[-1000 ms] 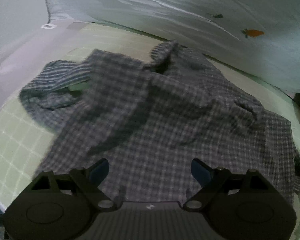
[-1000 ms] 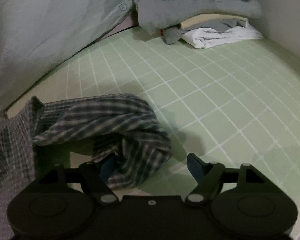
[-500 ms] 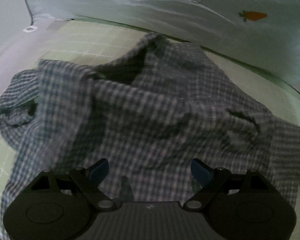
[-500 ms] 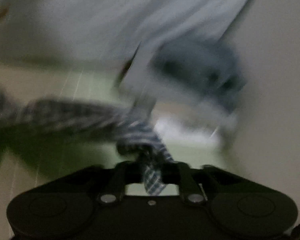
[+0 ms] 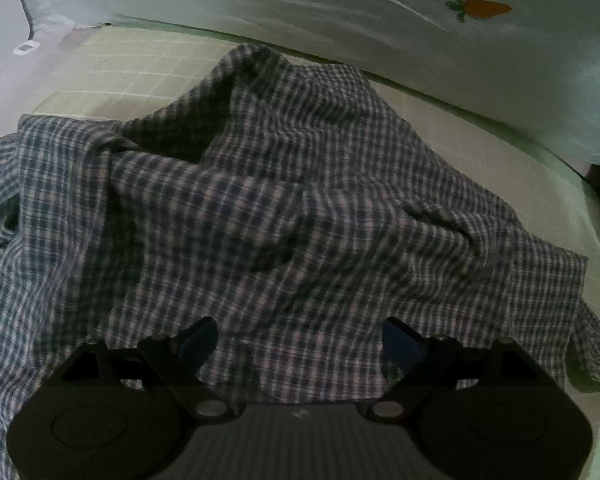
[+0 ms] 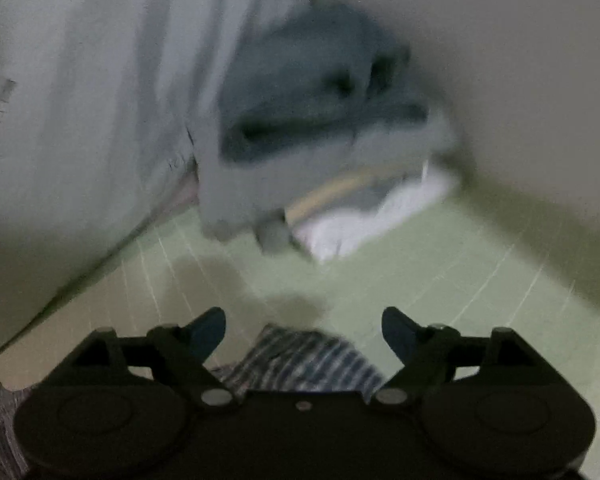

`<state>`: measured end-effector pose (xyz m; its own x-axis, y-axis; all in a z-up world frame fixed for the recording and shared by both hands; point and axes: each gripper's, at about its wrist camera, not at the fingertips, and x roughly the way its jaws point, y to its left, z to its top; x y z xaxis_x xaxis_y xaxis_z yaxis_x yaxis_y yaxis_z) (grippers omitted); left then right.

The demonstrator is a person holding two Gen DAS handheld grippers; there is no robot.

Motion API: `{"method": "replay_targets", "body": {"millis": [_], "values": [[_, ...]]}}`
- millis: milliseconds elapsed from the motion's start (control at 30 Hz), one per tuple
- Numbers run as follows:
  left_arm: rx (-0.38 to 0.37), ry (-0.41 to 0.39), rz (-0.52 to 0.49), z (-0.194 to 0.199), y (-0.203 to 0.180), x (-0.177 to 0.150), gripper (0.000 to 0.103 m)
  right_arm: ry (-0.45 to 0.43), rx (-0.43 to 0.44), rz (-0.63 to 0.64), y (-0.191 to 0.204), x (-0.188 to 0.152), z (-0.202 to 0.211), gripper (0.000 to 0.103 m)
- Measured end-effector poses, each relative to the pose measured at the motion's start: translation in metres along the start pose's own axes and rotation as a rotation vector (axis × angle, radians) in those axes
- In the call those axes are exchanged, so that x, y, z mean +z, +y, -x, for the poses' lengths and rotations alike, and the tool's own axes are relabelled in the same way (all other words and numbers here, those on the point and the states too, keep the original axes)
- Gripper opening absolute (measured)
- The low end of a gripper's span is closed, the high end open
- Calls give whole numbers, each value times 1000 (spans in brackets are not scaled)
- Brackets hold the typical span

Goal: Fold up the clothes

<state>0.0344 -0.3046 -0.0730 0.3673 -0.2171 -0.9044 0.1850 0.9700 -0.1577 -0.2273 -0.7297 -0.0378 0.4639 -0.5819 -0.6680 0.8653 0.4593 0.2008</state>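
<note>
A blue and white checked shirt [image 5: 284, 208] lies rumpled across the green gridded mat [image 5: 140, 64], filling most of the left wrist view. My left gripper [image 5: 300, 340] hangs over its near part, jaws wide apart, nothing between the pads. In the blurred right wrist view, my right gripper [image 6: 304, 328] is opening. A bunched end of the checked shirt [image 6: 304, 356] lies low between its fingers, and neither pad touches it. The rest of the shirt is out of that view.
A pale sheet with a carrot print [image 5: 484, 8] drapes along the far side. A pile of folded clothes [image 6: 320, 128], grey, blue and white, sits in the corner by the wall [image 6: 500, 60] on the green mat [image 6: 460, 264].
My right gripper shut on the shirt's bunched end, lifted it, then opened; the cloth now lies loose between the fingers. The left view slid across the shirt, then stayed put.
</note>
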Motion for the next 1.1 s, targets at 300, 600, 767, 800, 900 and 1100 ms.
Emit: {"method": "replay_targets", "body": {"millis": [300,600,767,800,900,1100], "values": [[0,9,62,-2,10,-4,89,187,4,-37,-6,-1,-45,14],[-7,19,76,-4,14,-3,89,-53,-70,-15,-35,-33,21,56],[-2,23,42,-4,10,-2,90,64,-118,-151,-67,-55,16,49],[-1,24,38,-4,11,-2,90,58,-120,-148,-67,-52,15,51],[0,27,36,-5,8,-2,90,42,-121,-132,-65,-42,12,56],[-8,27,52,-4,7,-5,90,38,-59,-79,-62,-21,4,8]]}}
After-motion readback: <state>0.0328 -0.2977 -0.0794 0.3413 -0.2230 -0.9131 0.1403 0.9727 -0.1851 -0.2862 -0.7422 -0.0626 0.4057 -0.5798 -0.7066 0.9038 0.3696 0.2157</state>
